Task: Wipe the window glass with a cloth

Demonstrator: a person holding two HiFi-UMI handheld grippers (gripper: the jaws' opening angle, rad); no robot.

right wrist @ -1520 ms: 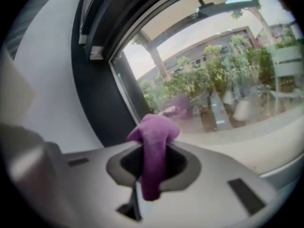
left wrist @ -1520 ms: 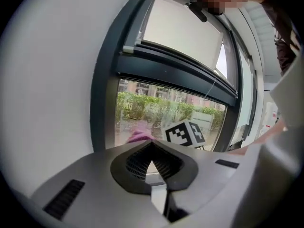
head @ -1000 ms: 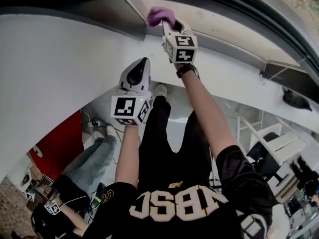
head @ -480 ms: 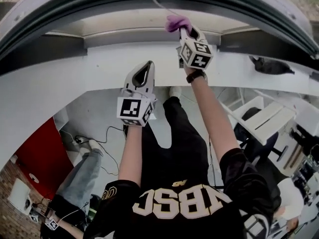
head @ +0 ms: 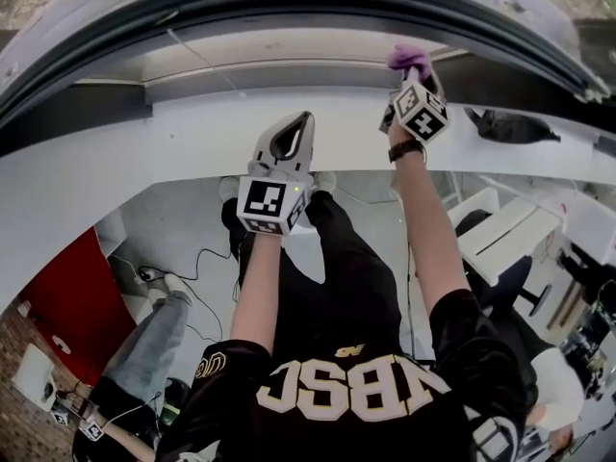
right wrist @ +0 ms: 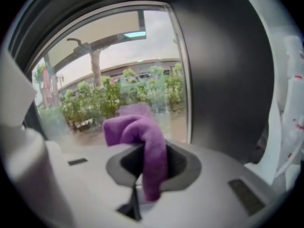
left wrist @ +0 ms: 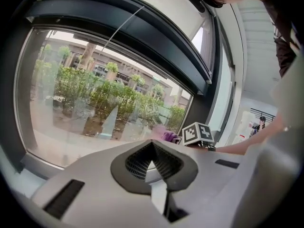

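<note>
The window glass point(left wrist: 90, 99) fills the left gripper view, with bushes and buildings behind it. My right gripper point(head: 412, 73) is raised to the pane and shut on a purple cloth point(head: 408, 58). In the right gripper view the cloth point(right wrist: 142, 134) bulges out of the jaws against the glass point(right wrist: 118, 75), close to the dark right frame point(right wrist: 223, 75). My left gripper point(head: 292, 141) hangs lower and to the left, shut, with nothing in it and off the pane. From the left gripper point(left wrist: 152, 145) I see the cloth point(left wrist: 169, 136) and the right gripper's marker cube point(left wrist: 197, 133).
A dark window frame point(head: 289, 8) runs over the white sill wall point(head: 173, 133). A black handle point(head: 510, 128) sticks out at the right. Below are a seated person point(head: 154, 345), a red cabinet point(head: 58, 287) and white furniture point(head: 510, 239).
My right gripper has carried the cloth rightward across the glass, from the left frame to near the right frame. The left gripper has shifted right a little too.
</note>
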